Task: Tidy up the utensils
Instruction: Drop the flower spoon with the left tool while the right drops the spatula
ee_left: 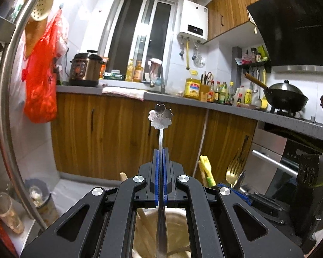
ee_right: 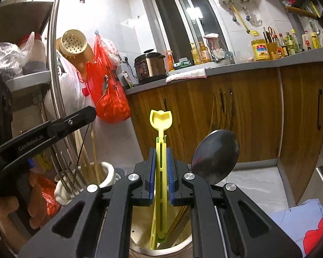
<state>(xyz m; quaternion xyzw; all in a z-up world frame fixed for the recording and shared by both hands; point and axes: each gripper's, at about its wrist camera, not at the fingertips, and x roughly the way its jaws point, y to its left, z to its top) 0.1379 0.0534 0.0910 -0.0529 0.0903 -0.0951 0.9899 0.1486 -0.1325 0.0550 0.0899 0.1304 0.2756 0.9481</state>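
Warm indoor light, fairly bright; a lamp's white glare reflects in the dark window; fisheye bending curves the shelf rail and cabinets near the edges; corners fall black; nearest parts look soft.

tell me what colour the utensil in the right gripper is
Yellow. The utensil in the right gripper shows best in the right wrist view.

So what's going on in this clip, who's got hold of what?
A person is sorting utensils in a kitchen with a pair of tongs in each hand. The left tongs are shut on a silver spoon with a flower-shaped bowl, its handle running down into a round container below. The right tongs are shut on a yellow plastic utensil above a similar container. A white holder of chopsticks and forks stands nearby.
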